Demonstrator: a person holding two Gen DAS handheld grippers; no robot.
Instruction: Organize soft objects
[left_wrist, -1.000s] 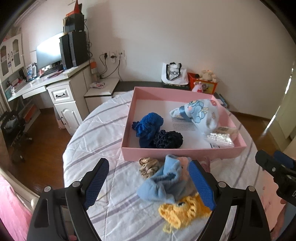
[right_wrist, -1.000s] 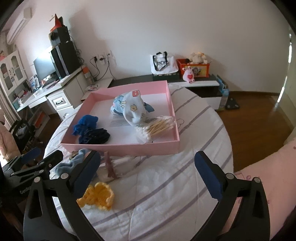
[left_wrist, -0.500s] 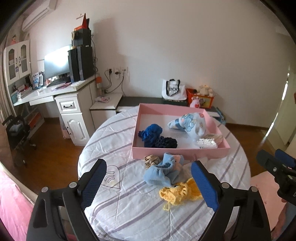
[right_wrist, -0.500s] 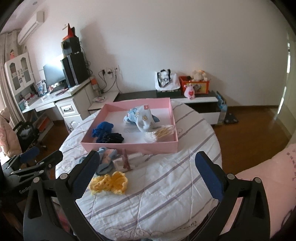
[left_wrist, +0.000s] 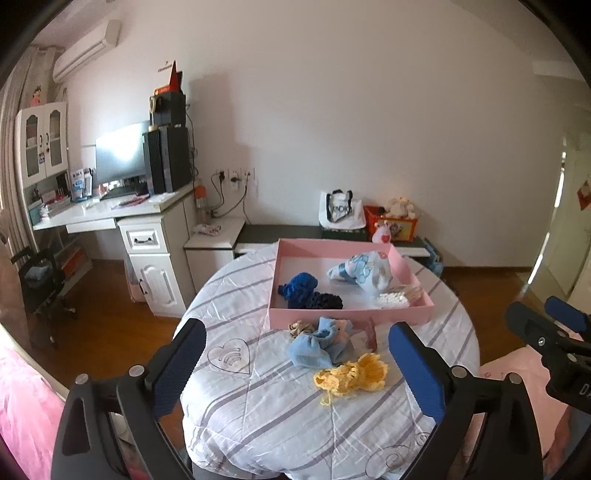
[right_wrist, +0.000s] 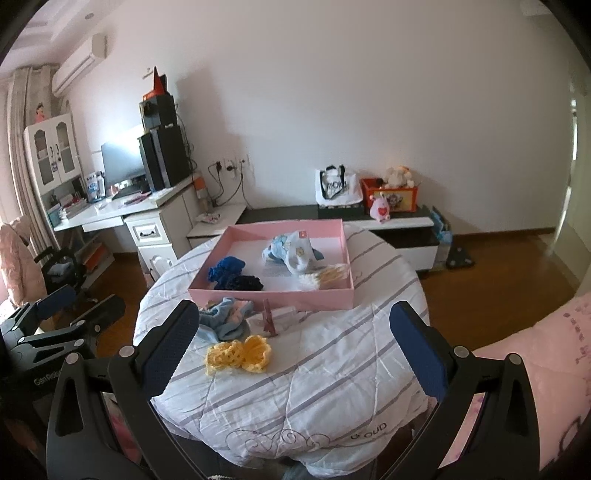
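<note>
A yellow crocheted piece (left_wrist: 352, 374) lies on the striped cloth of the round table (left_wrist: 258, 413), just near of a light blue soft bundle (left_wrist: 317, 343) that sits against the near wall of a pink tray (left_wrist: 351, 315) holding dark blue knits (left_wrist: 308, 291) and a printed cloth (left_wrist: 364, 271). The left gripper (left_wrist: 295, 369) hovers over the table's near edge, its fingers having just spread wide with nothing between them. The right gripper (right_wrist: 295, 350), to its right, likewise has its fingers wide apart and empty.

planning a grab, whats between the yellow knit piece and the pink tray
The light blue cloth heap and a small pink clip, clearest in the right wrist view.
</note>
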